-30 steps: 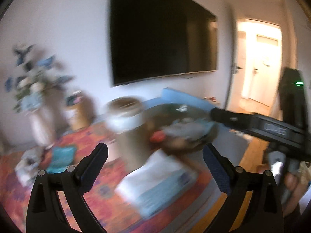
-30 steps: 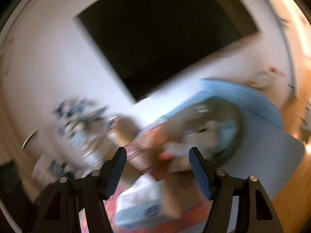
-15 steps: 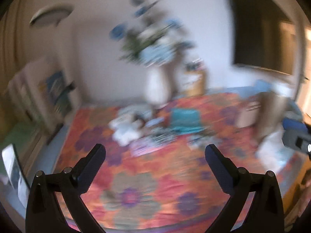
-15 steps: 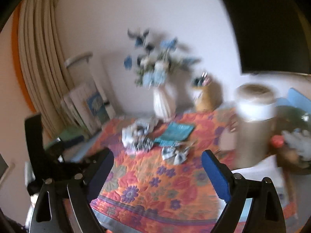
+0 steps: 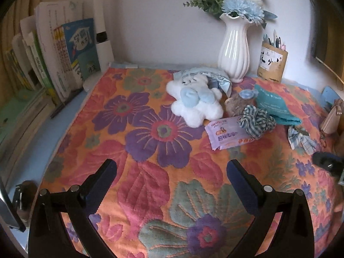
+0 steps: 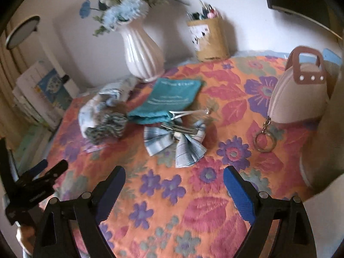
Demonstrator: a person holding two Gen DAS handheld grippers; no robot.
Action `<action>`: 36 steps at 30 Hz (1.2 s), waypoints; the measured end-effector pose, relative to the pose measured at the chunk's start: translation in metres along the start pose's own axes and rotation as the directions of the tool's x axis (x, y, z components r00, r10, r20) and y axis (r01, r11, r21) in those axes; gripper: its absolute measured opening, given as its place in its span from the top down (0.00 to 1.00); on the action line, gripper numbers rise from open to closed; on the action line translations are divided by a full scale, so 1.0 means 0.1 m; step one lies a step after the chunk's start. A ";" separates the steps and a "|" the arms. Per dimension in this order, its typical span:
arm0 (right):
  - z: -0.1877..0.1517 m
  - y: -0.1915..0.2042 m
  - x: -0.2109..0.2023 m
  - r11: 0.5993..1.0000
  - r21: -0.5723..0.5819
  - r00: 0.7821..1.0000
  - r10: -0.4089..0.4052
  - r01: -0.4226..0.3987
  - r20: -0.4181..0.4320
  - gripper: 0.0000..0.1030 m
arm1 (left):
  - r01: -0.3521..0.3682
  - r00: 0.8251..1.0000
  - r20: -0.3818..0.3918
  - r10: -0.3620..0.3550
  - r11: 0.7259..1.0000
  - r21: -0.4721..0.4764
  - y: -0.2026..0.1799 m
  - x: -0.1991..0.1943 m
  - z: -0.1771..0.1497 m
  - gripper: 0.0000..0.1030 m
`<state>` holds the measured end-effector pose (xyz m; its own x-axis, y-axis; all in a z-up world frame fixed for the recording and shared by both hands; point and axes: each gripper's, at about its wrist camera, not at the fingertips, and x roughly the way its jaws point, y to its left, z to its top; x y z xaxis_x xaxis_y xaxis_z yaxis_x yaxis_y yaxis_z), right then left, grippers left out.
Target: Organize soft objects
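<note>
On a floral tablecloth (image 5: 150, 150) lie a white and blue plush toy (image 5: 194, 103), a striped scrunchie (image 5: 257, 122), a teal pouch (image 5: 275, 105), a purple wipes pack (image 5: 225, 134) and a plaid bow (image 5: 301, 139). My left gripper (image 5: 171, 167) hovers open and empty, short of the plush. My right gripper (image 6: 174, 172) is open and empty just in front of the bow (image 6: 176, 144). Beyond the bow are the teal pouch (image 6: 169, 101) and the scrunchie (image 6: 107, 129).
A white vase (image 5: 235, 49) of blue flowers and a pen holder (image 5: 272, 62) stand against the back wall. Books (image 5: 53, 49) line the left edge. A beige purse (image 6: 298, 94) with a key ring (image 6: 263, 142) sits at the right. The left gripper (image 6: 36, 185) shows at the left.
Both views have swung away from the dark wall screen and down onto the floral cloth with the soft things. The right gripper's jaws have spread wider.
</note>
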<state>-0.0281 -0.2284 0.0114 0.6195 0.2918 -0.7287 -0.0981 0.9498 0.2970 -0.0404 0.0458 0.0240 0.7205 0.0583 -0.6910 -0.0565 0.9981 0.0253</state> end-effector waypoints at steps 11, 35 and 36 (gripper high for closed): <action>-0.01 0.03 0.12 0.998 -0.035 0.997 -0.059 0.057 -0.053 0.03 | -0.061 0.997 -0.058 0.058 0.997 -0.051 0.08 0.12 0.00 0.01; 0.74 1.03 0.65 0.959 -0.274 0.997 0.059 -0.071 -0.053 0.04 | 0.207 0.974 -0.049 -0.220 0.958 -0.196 0.09 0.76 0.84 0.02; 0.73 1.03 0.72 0.957 -0.281 0.997 0.054 -0.069 -0.061 0.04 | 0.220 0.971 -0.042 -0.234 0.953 -0.206 0.11 0.80 0.83 0.02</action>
<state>0.0632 -0.1173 0.0346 0.5648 0.3491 -0.7478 -0.3553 0.9207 0.1614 0.0737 0.0631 0.0287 0.6840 -0.1774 -0.7076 -0.0377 0.9601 -0.2771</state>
